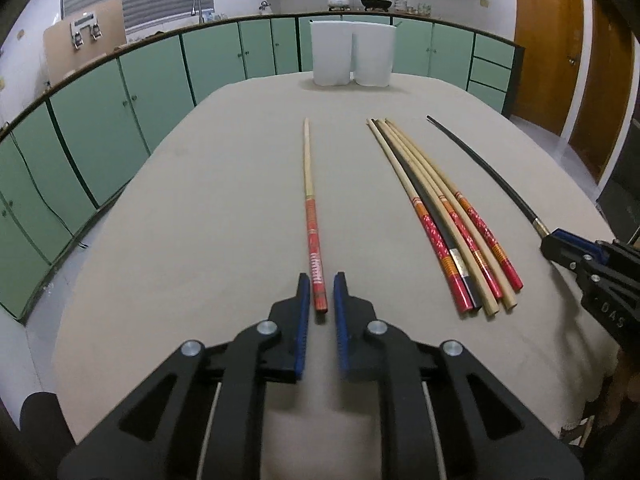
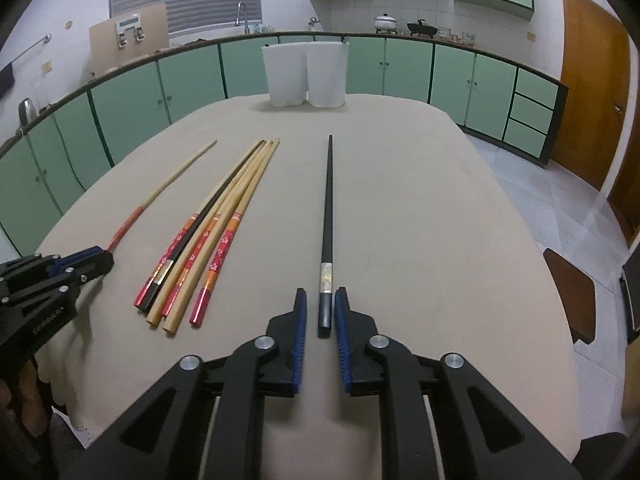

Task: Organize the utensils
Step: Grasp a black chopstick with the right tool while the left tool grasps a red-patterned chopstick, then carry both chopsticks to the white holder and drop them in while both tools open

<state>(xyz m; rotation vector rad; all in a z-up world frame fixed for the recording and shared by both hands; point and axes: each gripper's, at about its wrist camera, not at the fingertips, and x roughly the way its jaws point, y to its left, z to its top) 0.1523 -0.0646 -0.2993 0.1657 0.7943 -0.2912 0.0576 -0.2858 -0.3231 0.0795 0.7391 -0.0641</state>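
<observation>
A single bamboo chopstick with a red handle lies lengthwise on the beige table; its handle end sits between the open fingers of my left gripper, with gaps on both sides. A black chopstick lies lengthwise; its handle end sits between the open fingers of my right gripper, not pinched. A bundle of several chopsticks, red-handled, plain bamboo and one black, lies between the two; it also shows in the right wrist view. Two white cups stand side by side at the table's far edge.
The table is covered by a beige cloth. Green cabinets run along the far wall, with a sink, pots and a wooden door beyond. A dark chair stands at the table's right side.
</observation>
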